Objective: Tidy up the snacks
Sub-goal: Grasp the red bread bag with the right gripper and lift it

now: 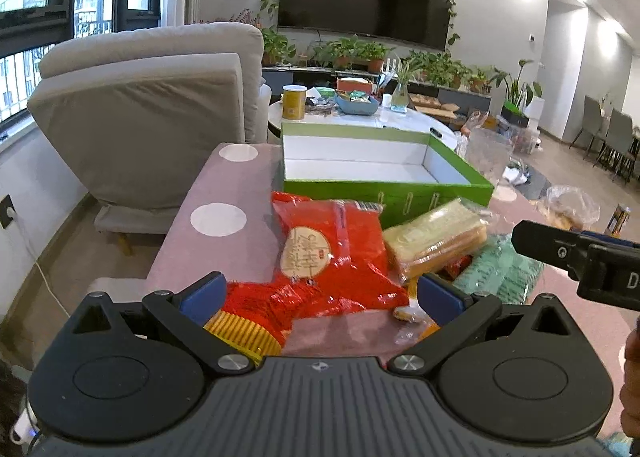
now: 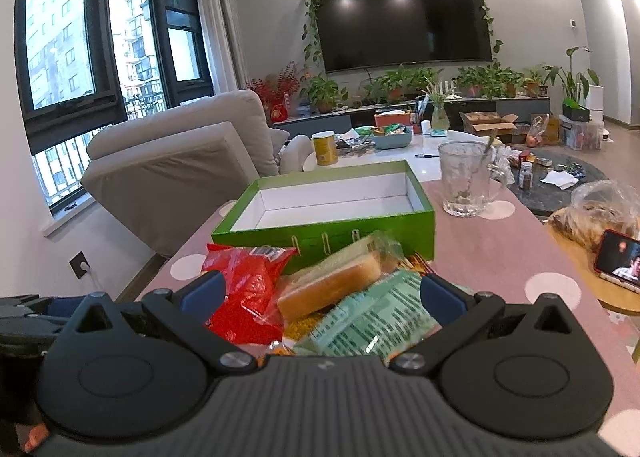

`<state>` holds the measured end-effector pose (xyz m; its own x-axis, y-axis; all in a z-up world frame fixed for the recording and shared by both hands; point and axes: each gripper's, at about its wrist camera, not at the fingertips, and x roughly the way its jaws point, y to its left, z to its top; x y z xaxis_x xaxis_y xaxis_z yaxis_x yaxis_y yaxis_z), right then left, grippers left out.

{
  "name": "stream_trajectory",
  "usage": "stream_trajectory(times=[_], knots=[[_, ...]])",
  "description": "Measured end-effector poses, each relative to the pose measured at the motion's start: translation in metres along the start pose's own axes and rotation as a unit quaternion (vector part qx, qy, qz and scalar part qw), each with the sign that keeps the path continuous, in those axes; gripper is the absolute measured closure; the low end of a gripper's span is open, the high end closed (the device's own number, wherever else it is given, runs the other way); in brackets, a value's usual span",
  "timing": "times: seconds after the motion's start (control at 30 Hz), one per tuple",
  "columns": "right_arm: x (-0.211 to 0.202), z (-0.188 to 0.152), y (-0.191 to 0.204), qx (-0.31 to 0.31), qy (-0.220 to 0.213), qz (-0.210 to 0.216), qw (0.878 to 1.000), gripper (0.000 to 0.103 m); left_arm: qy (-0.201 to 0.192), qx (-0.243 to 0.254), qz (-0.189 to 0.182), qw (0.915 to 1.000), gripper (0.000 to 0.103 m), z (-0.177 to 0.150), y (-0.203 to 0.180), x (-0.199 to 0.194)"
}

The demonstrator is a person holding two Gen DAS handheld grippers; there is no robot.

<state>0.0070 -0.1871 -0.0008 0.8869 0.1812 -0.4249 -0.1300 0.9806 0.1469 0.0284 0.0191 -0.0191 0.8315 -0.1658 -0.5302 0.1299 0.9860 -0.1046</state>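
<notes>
No snack has yet been put in the green box (image 2: 320, 217), which stands empty toward the table's far edge. The snack pile (image 2: 320, 297) lies just before it, near the front edge. Both the left gripper (image 1: 320, 293) and right gripper (image 2: 320, 293) are held spread and empty; next, one packet must be pinched. A glass mug (image 2: 466, 181) stands beside the box.

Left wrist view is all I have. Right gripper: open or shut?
Observer: Open. The right gripper has its jaws wide apart above the teal packet, with nothing clamped.
Operator: Anything near that plastic bag at far right?
Observer: Yes, a phone with its screen lit is propped up on the wooden side table, just in front of the plastic bag.
</notes>
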Motion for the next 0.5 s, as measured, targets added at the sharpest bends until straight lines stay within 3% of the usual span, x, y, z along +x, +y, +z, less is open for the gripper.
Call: stream_trajectory(times=[0.13, 0.23, 0.5], knots=[[0.014, 0.009, 0.001, 0.004, 0.017, 0.018, 1.0, 0.022, 0.002, -0.037, -0.04, 0.9985, 0.012, 0.007, 0.021, 0.01], [0.029, 0.02, 0.004, 0.014, 0.039, 0.046, 0.998, 0.022, 0.007, -0.054, -0.048, 0.9973, 0.02, 0.012, 0.033, 0.022], [0.084, 0.032, 0.025, 0.007, 0.113, 0.101, 0.988, 0.022, 0.049, -0.06, -0.091, 0.9929, 0.036, 0.021, 0.04, 0.063]])
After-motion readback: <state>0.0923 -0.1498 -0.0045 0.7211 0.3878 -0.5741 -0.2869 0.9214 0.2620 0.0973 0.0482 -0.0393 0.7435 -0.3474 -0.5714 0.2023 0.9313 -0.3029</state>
